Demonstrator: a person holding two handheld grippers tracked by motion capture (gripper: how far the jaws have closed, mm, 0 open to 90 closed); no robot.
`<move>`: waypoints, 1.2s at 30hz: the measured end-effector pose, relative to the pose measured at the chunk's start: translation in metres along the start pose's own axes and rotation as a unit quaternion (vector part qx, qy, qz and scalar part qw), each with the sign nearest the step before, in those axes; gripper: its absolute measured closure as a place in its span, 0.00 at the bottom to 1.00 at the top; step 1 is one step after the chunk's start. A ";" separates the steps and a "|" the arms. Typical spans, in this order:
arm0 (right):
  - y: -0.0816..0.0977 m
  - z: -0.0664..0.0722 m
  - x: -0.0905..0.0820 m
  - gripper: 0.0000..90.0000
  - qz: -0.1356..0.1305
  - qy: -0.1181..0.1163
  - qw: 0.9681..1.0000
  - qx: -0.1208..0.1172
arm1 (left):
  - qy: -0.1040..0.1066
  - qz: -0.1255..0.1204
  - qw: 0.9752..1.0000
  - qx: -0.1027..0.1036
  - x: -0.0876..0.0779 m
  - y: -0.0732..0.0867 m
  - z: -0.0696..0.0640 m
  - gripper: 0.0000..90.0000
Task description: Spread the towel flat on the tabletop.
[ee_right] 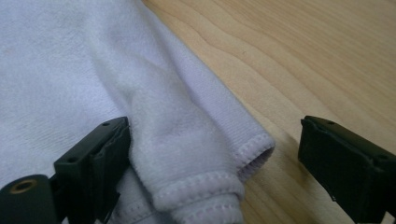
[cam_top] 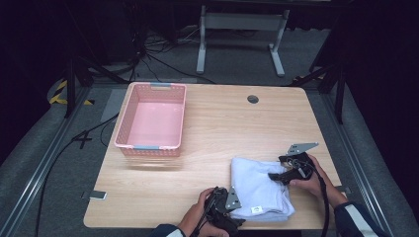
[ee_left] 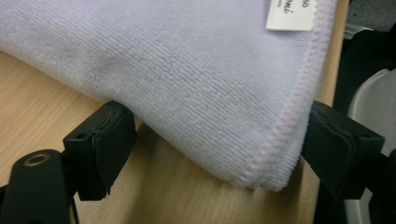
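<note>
On the table point(cam_top: 207, 148), the folded towel point(cam_top: 257, 185) lies at about five o'clock, near the front edge. The basket point(cam_top: 152, 118) sits at ten o'clock, well apart from it. The left gripper point(cam_top: 228, 210) flanks the towel at seven, the right gripper point(cam_top: 279, 170) at two.

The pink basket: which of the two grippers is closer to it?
Left. The left gripper sits at the folded white towel's near-left corner, nearer the pink basket. The right gripper is at the towel's right edge, farther across the table.

sleeves point(cam_top: 356, 217): dark blue (white stripes) | hand-held grippers point(cam_top: 292, 168): black, grey plates
</note>
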State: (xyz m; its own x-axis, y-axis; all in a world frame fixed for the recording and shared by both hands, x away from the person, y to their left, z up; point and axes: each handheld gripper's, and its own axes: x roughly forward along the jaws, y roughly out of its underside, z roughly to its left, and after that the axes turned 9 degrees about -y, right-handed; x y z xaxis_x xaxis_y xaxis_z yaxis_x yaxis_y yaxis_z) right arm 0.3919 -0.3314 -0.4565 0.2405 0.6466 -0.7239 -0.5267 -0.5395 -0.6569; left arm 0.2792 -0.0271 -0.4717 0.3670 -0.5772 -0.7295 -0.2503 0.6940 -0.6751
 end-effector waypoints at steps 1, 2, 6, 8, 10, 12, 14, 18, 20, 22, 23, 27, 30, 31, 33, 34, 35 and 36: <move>-0.001 0.000 0.001 0.15 0.002 -0.002 1.000 -0.006 | 0.000 0.000 1.000 0.000 0.000 0.000 0.000 0.18; -0.002 0.001 0.000 0.22 0.002 -0.015 1.000 -0.015 | -0.002 -0.002 1.000 0.000 0.000 0.000 0.000 0.18; -0.003 0.005 0.000 0.44 0.001 -0.049 0.999 -0.021 | -0.006 -0.003 1.000 -0.002 0.000 -0.001 0.003 0.24; -0.004 0.006 0.000 0.57 0.005 -0.059 0.998 -0.015 | -0.005 -0.004 1.000 -0.003 0.000 -0.001 0.005 0.26; -0.004 0.006 0.000 0.63 0.004 -0.070 0.997 -0.006 | -0.006 -0.007 1.000 -0.006 0.000 -0.002 0.007 0.31; -0.004 0.007 0.000 0.68 0.001 -0.073 0.997 -0.007 | -0.005 -0.008 1.000 -0.001 0.000 -0.003 0.012 0.41; -0.004 0.009 0.000 0.71 -0.001 -0.069 0.998 -0.011 | -0.004 -0.009 1.000 -0.002 0.000 -0.004 0.016 0.56; -0.005 0.013 0.000 0.74 -0.006 -0.057 0.998 -0.016 | -0.001 -0.009 1.000 0.009 0.000 -0.005 0.021 0.64; -0.005 0.015 0.000 0.74 -0.007 -0.051 0.998 -0.021 | 0.001 -0.007 1.000 0.014 0.000 -0.006 0.022 0.66; -0.006 0.017 -0.001 0.75 -0.011 -0.044 0.998 -0.031 | 0.006 -0.007 1.000 0.017 0.000 -0.006 0.025 0.69; -0.005 0.018 -0.001 0.75 -0.013 -0.041 0.999 -0.033 | 0.007 -0.006 1.000 0.018 0.000 -0.006 0.025 0.69; -0.004 0.020 -0.003 0.76 -0.018 -0.037 0.998 -0.036 | 0.010 -0.008 1.000 0.022 0.001 -0.007 0.027 0.70; -0.004 0.020 -0.003 0.76 -0.021 -0.034 0.998 -0.039 | 0.009 -0.008 1.000 0.025 0.002 -0.007 0.027 0.70; -0.004 0.020 -0.004 0.76 -0.020 -0.034 0.998 -0.039 | 0.008 -0.009 1.000 0.025 0.002 -0.007 0.028 0.70; -0.005 0.020 -0.004 0.77 -0.020 -0.033 0.998 -0.042 | 0.005 -0.013 1.000 0.026 0.002 -0.007 0.027 0.72; -0.006 0.020 -0.004 0.77 -0.019 -0.032 0.998 -0.043 | 0.004 -0.014 1.000 0.027 0.002 -0.007 0.027 0.72; -0.008 0.020 -0.005 0.77 -0.023 -0.028 0.998 -0.049 | 0.000 -0.016 1.000 0.025 0.002 -0.007 0.028 0.73; -0.009 0.019 -0.006 0.77 -0.026 -0.029 0.998 -0.047 | 0.000 -0.016 1.000 0.025 0.002 -0.007 0.028 0.74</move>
State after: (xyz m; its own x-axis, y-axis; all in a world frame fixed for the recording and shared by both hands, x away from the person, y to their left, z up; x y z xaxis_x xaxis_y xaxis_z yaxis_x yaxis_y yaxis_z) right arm 0.3798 -0.3198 -0.4418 0.2169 0.7040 -0.6763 -0.4359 -0.5500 -0.7123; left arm 0.3067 -0.0215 -0.4650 0.3739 -0.5999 -0.7073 -0.1925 0.6958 -0.6920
